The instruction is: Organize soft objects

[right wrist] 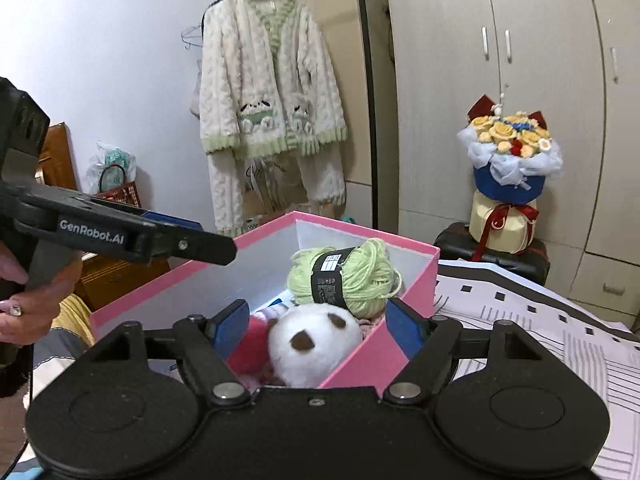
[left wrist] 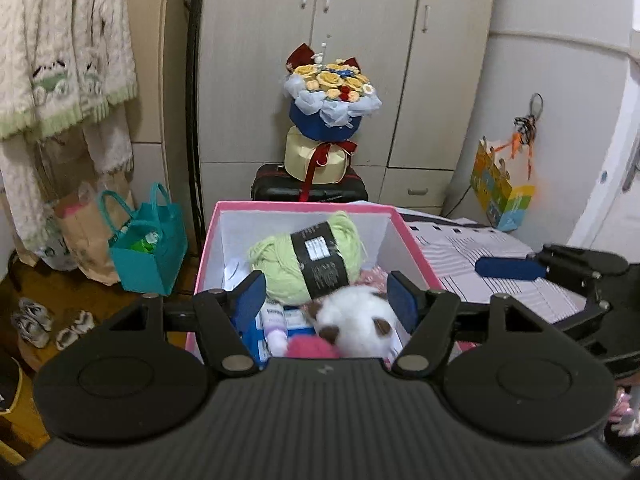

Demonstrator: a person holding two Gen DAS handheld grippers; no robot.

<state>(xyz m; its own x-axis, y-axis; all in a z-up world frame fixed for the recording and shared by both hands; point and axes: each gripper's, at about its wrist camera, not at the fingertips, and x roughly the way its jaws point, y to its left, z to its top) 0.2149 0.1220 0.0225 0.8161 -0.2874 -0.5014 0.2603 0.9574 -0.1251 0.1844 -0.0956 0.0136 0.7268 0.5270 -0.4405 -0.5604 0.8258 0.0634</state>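
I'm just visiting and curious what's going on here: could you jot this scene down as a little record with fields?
Container: pink box, open, white inside
In the box: green yarn ball; white plush toy with brown patches; pink fluffy item
Left gripper: open over the box, holding nothing
Right gripper: open at the box, holding nothing
Behind: flower bouquet on a dark suitcase

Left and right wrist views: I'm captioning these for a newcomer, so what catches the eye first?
The pink box at centre, open, holding a green yarn ball towards its back and a white plush with brown patches near the front. Behind it, a yellow flower bouquet stands on a dark suitcase before the wardrobe.
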